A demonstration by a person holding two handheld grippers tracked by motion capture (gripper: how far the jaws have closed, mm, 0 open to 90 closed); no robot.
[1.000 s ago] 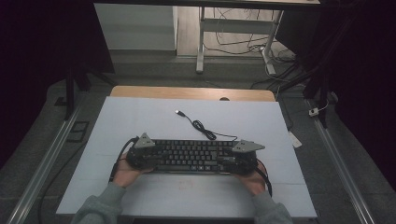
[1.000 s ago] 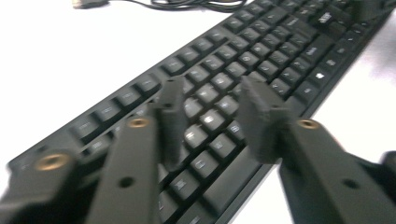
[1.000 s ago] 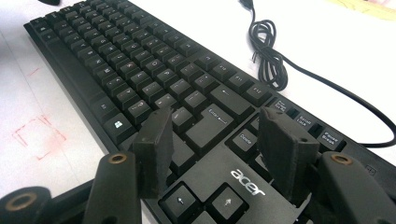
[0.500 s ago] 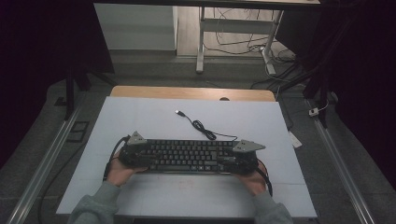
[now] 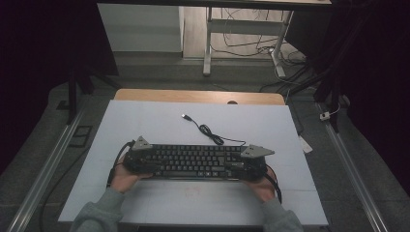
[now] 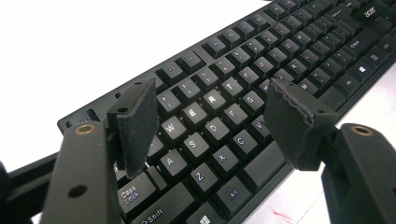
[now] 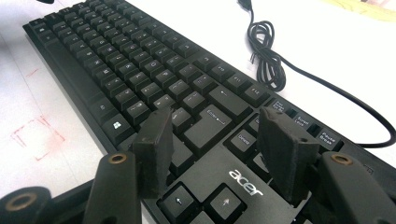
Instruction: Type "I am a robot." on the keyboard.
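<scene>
The white table bears the black keyboard near my edge, its cable trailing away. My left gripper has just been opening; its jaws stand wide above the letter keys, gripping nothing. My right gripper stands wide over the arrow-key end, pads clear.

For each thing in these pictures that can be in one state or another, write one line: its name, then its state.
Black Acer keyboard: flat on the white table sheet, keys up.
Black USB cable: unplugged, partly coiled.
Left gripper: open over the keys, jaws just been opening, nothing gripped.
Right gripper: open over the keyboard's end, nothing gripped.
</scene>
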